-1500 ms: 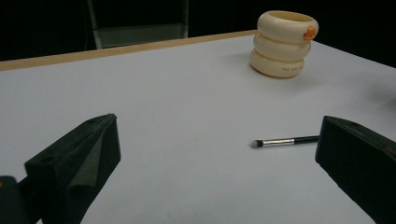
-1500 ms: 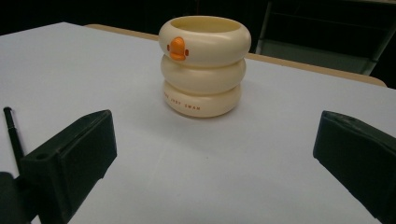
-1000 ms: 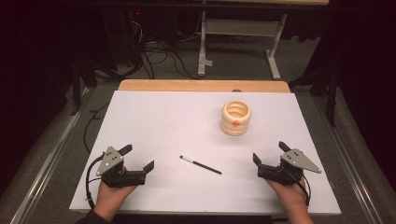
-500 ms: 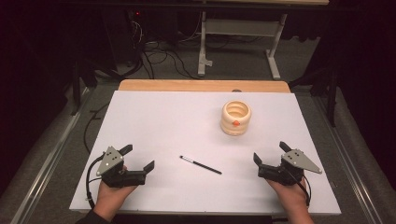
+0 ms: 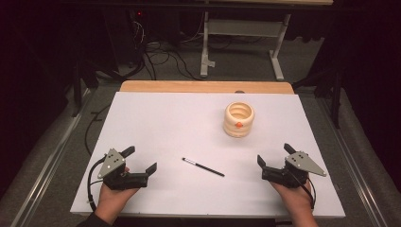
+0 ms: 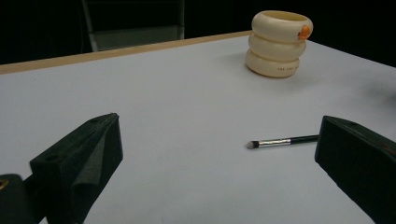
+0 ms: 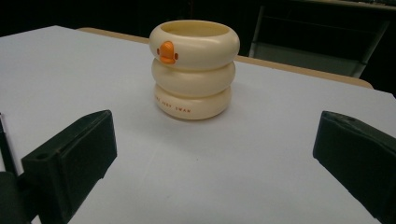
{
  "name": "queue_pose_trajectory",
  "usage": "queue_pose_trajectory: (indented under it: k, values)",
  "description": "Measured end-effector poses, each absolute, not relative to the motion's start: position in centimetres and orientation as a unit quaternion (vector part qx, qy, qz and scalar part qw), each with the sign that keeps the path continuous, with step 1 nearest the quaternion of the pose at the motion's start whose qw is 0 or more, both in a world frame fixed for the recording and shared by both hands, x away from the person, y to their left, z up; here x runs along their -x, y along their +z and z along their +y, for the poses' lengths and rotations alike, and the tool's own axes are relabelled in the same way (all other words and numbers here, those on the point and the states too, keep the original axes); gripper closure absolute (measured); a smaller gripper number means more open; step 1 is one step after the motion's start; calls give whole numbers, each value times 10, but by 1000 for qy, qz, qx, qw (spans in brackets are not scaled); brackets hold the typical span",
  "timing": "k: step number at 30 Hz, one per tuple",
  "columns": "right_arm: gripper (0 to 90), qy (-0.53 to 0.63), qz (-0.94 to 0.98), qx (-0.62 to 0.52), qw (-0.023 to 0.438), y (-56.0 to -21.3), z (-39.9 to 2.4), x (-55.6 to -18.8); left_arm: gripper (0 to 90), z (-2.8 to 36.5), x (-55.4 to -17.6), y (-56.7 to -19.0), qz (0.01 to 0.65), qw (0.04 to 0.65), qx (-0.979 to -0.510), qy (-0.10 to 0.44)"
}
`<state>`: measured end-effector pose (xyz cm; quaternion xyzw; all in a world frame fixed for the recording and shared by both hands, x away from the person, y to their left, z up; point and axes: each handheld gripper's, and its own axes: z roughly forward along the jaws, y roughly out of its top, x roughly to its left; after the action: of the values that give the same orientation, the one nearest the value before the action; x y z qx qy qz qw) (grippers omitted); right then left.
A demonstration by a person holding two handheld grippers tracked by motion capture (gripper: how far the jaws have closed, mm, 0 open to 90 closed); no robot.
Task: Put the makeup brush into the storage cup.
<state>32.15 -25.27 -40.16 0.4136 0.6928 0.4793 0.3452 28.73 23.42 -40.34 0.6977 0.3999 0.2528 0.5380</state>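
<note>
The white counter (image 5: 156, 123) lies mostly bare: the whole left half, from the far edge down to the near left corner, offers open passage. Two things stand in the way. A cream ringed pot (image 5: 239, 118) stands upright toward the far right, well apart from every edge, with room all around it. A thin brush (image 5: 203, 167) lies flat near the middle of the near edge, between the left gripper (image 5: 139, 166) and the right gripper (image 5: 275, 159), apart from both

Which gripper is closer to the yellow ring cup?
The right gripper. It rests on the table just below and right of the cream ring-shaped cup. The left gripper rests at the near left corner, across the brush, much farther away.
</note>
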Motion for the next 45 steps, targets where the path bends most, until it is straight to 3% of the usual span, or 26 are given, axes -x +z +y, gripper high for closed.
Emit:
queue_pose_trajectory:
  k: [45]
  values:
    - [13,360,744,-472,307,-409,-250,-329,8,234,-291,-405,400,549,-692,245]
